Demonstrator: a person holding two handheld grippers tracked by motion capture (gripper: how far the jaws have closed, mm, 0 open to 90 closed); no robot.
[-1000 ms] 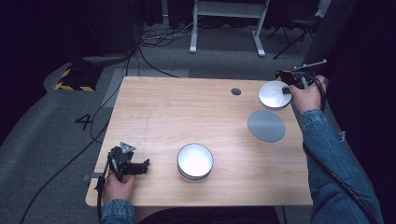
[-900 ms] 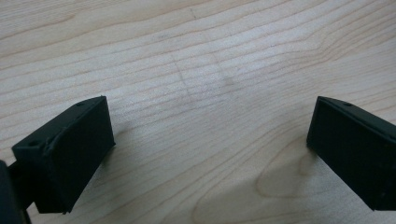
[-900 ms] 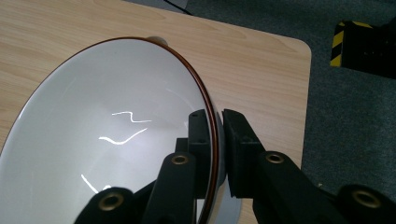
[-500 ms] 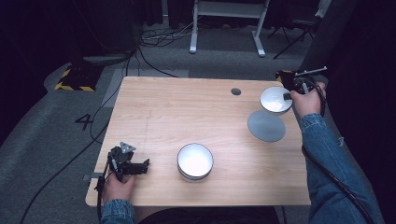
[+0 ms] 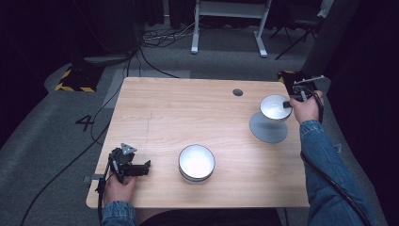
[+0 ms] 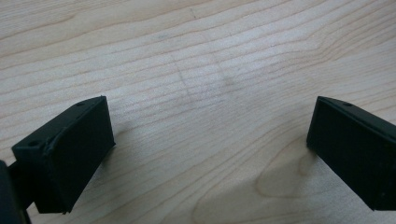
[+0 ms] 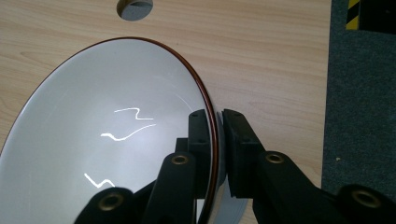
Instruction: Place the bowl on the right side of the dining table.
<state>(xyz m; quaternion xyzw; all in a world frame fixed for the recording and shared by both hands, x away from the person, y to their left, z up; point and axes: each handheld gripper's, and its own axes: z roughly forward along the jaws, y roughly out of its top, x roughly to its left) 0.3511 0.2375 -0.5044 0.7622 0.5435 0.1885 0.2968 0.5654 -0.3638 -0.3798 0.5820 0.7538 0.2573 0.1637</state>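
Right gripper (image 7: 217, 140) clamped on the white bowl's (image 5: 275, 107) rim at the frame's right, above the grey disc (image 5: 268, 128); it's sunk lower than a second ago. Left gripper (image 5: 129, 165) gapes wide, empty, lower left, unmoved.

A black "4" (image 5: 87, 123) on the grey floor (image 5: 42, 155) left of the table (image 5: 188, 108).

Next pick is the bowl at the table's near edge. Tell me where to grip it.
Grip the near bowl by its rim, coming from above, one finger inside and one outside the wall. It sits upright and open-topped; its round body looks too wide to span. The right gripper holds the other bowl that way.
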